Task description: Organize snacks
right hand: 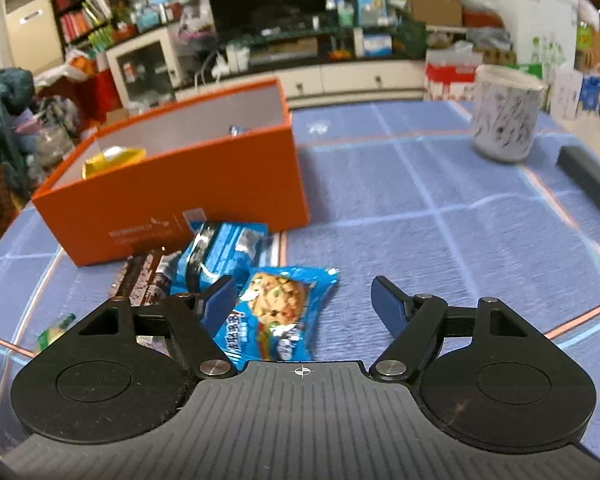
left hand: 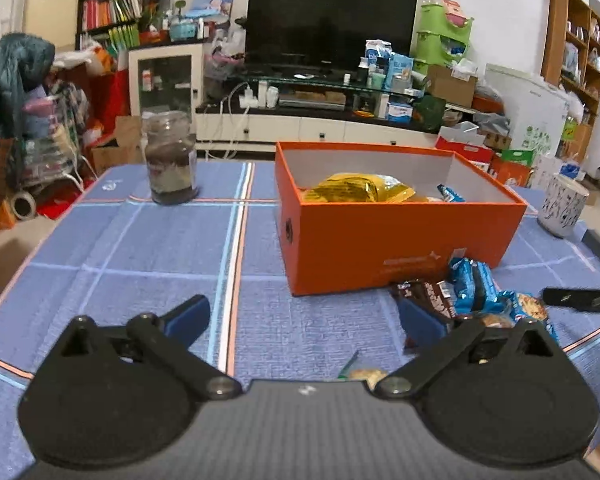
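Both jaws spread, gripping nothing: left gripper (left hand: 306, 322) over blue checked cloth (left hand: 140, 248), right gripper (right hand: 304, 300) above glossy crinkled cookie packet (right hand: 274, 312). Matte orange cardboard box (left hand: 380, 240) just behind, holding yellow foil bag (left hand: 352, 189).

Open left claw (left hand: 306, 322), orange box (left hand: 380, 248), snack packets (left hand: 472, 292), jar (left hand: 171, 158)

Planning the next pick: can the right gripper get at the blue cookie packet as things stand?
Probably yes. The right gripper has its jaws open, and the blue cookie packet lies flat between them on the tablecloth, nothing covering it.
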`<state>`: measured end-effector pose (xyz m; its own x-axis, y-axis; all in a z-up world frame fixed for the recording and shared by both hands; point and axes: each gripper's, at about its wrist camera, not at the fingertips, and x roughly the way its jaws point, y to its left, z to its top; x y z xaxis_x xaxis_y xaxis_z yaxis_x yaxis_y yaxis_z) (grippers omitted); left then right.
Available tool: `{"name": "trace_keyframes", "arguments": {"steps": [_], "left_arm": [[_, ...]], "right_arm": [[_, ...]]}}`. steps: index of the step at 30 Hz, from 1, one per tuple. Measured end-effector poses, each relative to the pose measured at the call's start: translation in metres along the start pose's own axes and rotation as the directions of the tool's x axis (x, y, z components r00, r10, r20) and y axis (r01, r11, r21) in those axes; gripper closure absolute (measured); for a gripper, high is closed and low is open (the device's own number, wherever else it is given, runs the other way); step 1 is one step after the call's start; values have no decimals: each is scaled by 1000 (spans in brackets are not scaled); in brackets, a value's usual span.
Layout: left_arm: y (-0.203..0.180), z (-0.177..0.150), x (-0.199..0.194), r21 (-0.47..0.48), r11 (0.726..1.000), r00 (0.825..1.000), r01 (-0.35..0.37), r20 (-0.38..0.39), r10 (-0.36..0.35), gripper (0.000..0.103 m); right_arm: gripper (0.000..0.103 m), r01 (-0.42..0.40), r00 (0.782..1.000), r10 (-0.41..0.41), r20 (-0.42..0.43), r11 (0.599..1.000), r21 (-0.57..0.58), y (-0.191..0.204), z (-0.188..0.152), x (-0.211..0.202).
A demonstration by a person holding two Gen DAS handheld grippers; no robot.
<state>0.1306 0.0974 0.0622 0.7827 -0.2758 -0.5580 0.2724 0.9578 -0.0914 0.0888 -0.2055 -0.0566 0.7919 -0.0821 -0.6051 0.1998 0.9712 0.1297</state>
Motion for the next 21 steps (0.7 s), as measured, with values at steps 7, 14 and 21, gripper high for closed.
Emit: {"name": "trace_keyframes", "arguments": {"steps": [7,14,21], "left_arm": [[-14,-4,4,0,999,998,36,-53,-36,3],[-55,-13,0,-74,996,995,45,-89,-51,2],[-92,-26,5,-87,996,991,32,-126,-43,2]], "right_arm": [[33,27,1000,-27,-15,999,-34,20,0,25],[30,55,997,-59,-55,996,-67,26,-9,40],[30,106,991,-113,-75,990,-88,16,-11,42]]}}
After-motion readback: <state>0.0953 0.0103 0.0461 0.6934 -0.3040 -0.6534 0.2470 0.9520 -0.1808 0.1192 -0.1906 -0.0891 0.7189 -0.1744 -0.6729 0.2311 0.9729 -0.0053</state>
